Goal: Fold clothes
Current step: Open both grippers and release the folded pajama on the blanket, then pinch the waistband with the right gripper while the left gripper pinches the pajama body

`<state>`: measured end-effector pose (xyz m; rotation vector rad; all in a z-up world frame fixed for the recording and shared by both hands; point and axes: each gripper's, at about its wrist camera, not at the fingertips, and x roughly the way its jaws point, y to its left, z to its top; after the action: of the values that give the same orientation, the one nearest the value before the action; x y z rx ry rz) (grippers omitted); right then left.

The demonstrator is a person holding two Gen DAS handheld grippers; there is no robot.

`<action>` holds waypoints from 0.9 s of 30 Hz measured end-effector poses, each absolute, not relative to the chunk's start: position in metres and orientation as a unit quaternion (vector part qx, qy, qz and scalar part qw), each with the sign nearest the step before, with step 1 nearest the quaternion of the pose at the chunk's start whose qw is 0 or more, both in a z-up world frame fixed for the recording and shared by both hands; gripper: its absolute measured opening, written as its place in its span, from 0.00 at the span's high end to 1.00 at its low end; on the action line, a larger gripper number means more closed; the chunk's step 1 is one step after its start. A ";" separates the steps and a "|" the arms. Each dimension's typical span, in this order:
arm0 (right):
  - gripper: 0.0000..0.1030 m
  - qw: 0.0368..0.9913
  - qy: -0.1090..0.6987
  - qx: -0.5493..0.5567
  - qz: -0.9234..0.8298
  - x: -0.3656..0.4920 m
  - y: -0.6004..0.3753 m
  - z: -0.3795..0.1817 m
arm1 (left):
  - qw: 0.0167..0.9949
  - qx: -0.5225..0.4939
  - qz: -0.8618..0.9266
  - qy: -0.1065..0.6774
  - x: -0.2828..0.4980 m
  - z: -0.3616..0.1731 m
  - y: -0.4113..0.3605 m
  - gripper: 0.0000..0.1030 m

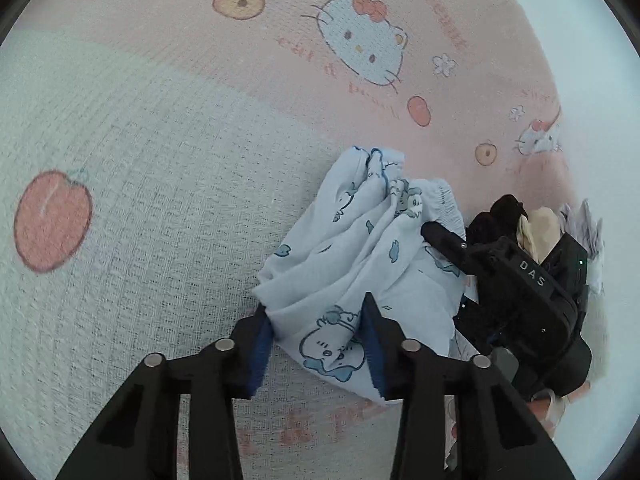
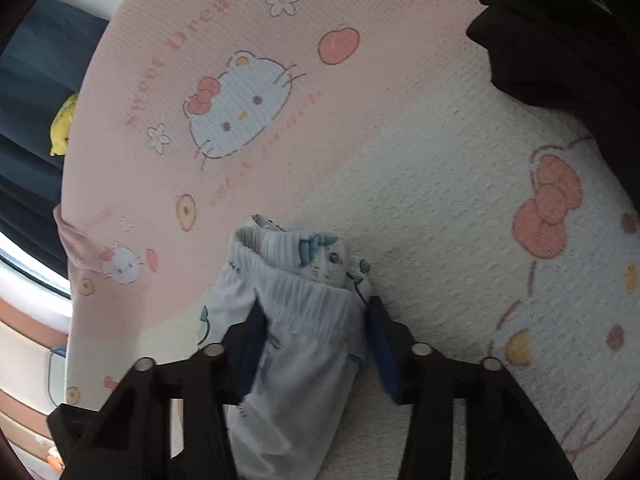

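Garment [image 1: 352,248] first: pale blue shorts with a cartoon print, bunched in a heap low and right of centre in the left wrist view, lying on the pink-and-cream cartoon-cat bedspread [image 1: 160,120]. In the right wrist view the same shorts [image 2: 296,320] sit at lower centre, gathered elastic waistband uppermost.

Your left gripper [image 1: 318,344] has cloth between its blue pads; both pads look to be pressing a fold of the hem end, so read it as clenched on the shorts. Your right gripper [image 2: 316,344] straddles the waistband; the left pad touches fabric, the right pad seems to meet the cloth edge too, though blur makes that contact less certain. Judged as grasping the waistband.

Step in hand, by my reading: pick-up of a crumpled piece at two ends, ahead of any fold. No crease is laid yet.

Next move calls for: lift and draw your two hands apart so the shorts open flat, then lay them on the cream area. Watch for a grip on one layer only

Dark clothing [image 2: 560,40] is piled at upper right of the right wrist view, clear of the work
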<state>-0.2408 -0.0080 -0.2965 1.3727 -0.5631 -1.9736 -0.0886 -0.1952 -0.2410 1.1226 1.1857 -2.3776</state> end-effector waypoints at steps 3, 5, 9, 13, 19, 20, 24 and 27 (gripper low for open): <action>0.62 0.322 -0.226 0.538 -0.745 -0.236 -0.005 -0.296 | 0.128 0.386 -0.817 0.409 -0.083 -0.234 -0.205 0.76; 0.62 0.321 -0.230 0.550 -0.736 -0.229 -0.006 -0.294 | 0.134 0.388 -0.825 0.390 -0.078 -0.226 -0.212 0.76; 0.62 0.344 -0.216 0.564 -0.719 -0.200 -0.015 -0.281 | 0.150 0.407 -0.830 0.352 -0.065 -0.215 -0.233 0.76; 0.62 0.367 -0.169 0.569 -0.716 -0.169 -0.030 -0.269 | 0.152 0.386 -0.823 0.389 -0.038 -0.217 -0.261 0.76; 0.62 0.380 -0.112 0.554 -0.732 -0.147 -0.040 -0.255 | 0.146 0.383 -0.822 0.395 -0.022 -0.215 -0.268 0.76; 0.62 0.374 -0.114 0.551 -0.737 -0.149 -0.037 -0.253 | 0.143 0.380 -0.824 0.396 -0.021 -0.214 -0.267 0.76; 0.36 0.360 -0.137 0.518 -0.763 -0.157 -0.026 -0.243 | 0.135 0.373 -0.828 0.397 -0.015 -0.207 -0.266 0.71; 0.36 0.369 -0.138 0.489 -0.778 -0.165 -0.021 -0.237 | 0.135 0.375 -0.833 0.384 -0.010 -0.202 -0.263 0.48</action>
<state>-0.1649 -0.0210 -0.2366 1.2550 -0.3541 -1.9968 -0.0102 -0.2630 -0.2023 1.0852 1.1135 -2.4122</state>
